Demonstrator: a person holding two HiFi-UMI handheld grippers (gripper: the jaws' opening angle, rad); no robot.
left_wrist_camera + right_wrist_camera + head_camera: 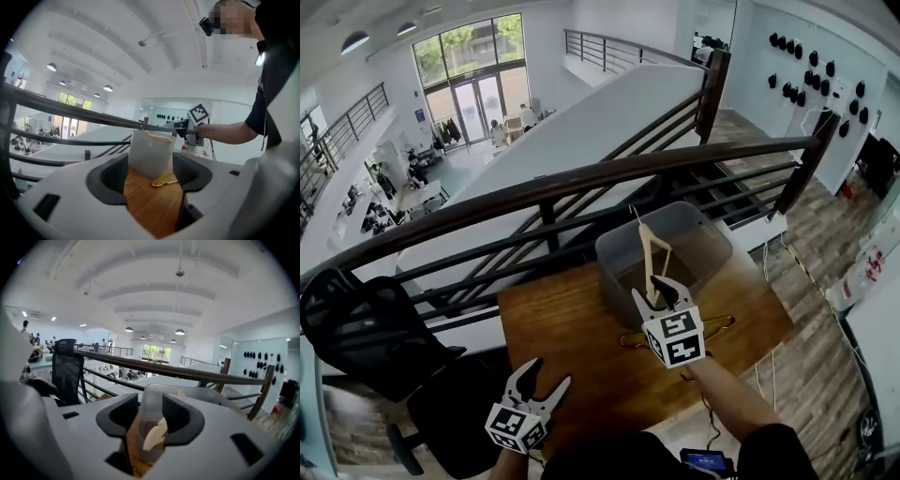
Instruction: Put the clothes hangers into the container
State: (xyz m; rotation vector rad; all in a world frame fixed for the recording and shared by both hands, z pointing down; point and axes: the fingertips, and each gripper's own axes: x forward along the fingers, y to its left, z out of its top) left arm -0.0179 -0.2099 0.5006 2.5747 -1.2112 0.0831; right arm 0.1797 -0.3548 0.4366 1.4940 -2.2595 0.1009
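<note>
Nearest in the head view, the left gripper (542, 382) hangs over the near edge of the wooden table (572, 328), its claw spread wide and empty. Further in, the right gripper (656, 295) reaches to the translucent grey container (614, 267), where a pale wooden hanger (647, 253) stands upright. A gold wire hanger (720, 323) lies flat on the table just beside that gripper. From the left gripper view, nothing sits between the parted jaws, and the gold hanger lies in front of the container. From the right gripper view, the jaws stand apart with the wooden hanger's end between them, close against the right-hand pad and not squeezed.
</note>
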